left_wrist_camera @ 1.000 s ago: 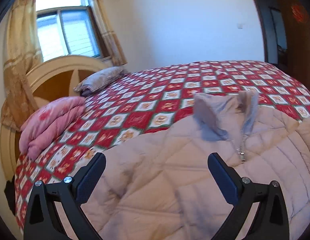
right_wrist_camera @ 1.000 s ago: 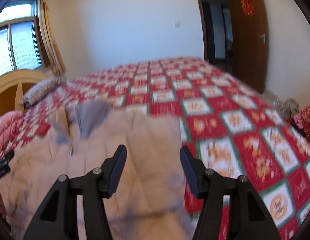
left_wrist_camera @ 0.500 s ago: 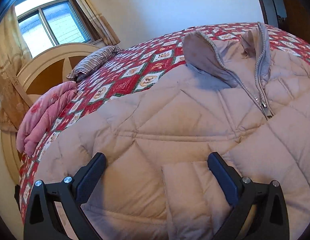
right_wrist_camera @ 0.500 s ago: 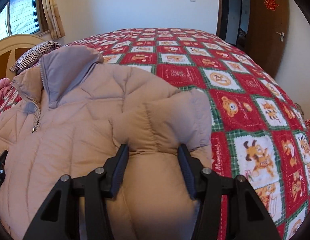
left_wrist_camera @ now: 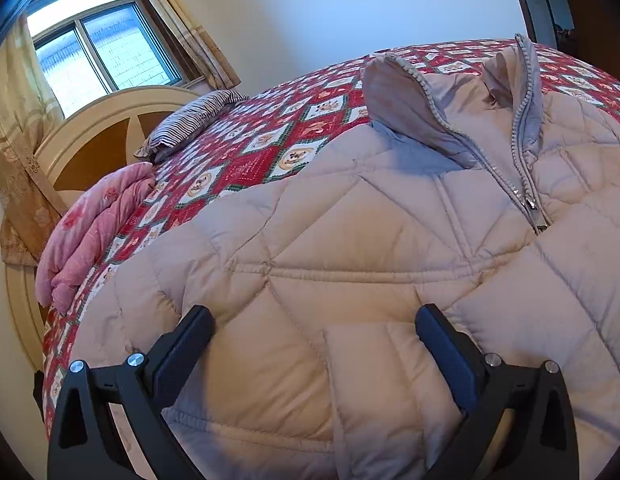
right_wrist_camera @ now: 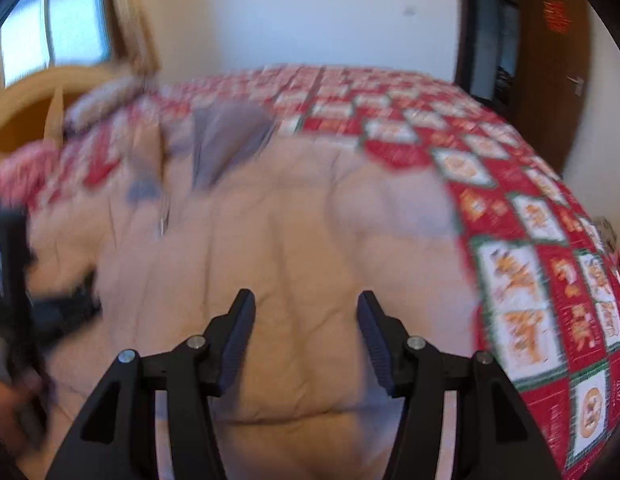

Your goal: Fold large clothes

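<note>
Item: one beige quilted puffer jacket (left_wrist_camera: pixel 350 248), zipped to the chest, grey-lined collar (left_wrist_camera: pixel 410 112) standing up, laid front-up across the bed's red patchwork quilt (left_wrist_camera: pixel 270 136). We hold the left gripper (left_wrist_camera: pixel 314 344) low over the jacket's lower front, its black fingers spread wide with padding swelling between them but nothing pinched; the right gripper (right_wrist_camera: pixel 306 328) hangs over the other side of the hem, likewise spread and empty, its view smeared by motion. Step, as we judge it: the approach before the first fold, no grasp yet taken. Next move calls for each gripper to close on a firm bite of hem or side seam, since the slick padding may slip. Edges: the jacket's right side lies near the bed's drop-off; a folded pink blanket (left_wrist_camera: pixel 94 232) and a striped pillow (left_wrist_camera: pixel 190 124) sit well apart by the cream headboard (left_wrist_camera: pixel 110 120). Open quilt beyond the collar leaves room to fold.
</note>
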A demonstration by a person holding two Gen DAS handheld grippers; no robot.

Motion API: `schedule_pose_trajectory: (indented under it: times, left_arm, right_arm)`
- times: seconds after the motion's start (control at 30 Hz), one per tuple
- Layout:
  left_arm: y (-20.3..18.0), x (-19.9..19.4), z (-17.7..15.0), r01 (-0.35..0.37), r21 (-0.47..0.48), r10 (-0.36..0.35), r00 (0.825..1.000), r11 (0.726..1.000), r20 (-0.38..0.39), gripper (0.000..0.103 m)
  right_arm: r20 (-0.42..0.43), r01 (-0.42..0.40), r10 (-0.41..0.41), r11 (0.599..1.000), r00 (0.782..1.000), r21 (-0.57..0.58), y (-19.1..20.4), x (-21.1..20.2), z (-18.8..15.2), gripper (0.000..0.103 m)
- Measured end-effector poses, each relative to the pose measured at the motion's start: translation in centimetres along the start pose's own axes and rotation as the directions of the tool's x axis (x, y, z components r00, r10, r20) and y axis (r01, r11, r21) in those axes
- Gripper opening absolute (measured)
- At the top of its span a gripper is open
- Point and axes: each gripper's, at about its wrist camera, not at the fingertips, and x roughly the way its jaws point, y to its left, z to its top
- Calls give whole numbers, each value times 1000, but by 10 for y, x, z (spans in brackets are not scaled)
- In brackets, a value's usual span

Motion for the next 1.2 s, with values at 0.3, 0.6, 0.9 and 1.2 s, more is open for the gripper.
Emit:
schedule_pose_trajectory:
  times: [0.3,0.6,0.9,1.2]
  left_arm:
    - [1,0,1,4,-1,-4,1000,1000,-5,102]
    - [78,-58,8,85,-42,-82,994,995,73,102]
    - [251,-61,-107,-130,-178,131,991,975,-4,102]
    - [374,-49,-240,-232,-382,156,963,894,-220,102]
  right_arm:
    - [-20,52,-53,998,998,-33,5,25,-13,58]
    - [36,-37,34,995,999,91,-20,-27,-16,80]
    - [86,-72,61,988,994,133,-18,-105,-74,93]
    - [132,-125,125,992,983,-8,47,-135,-117,93]
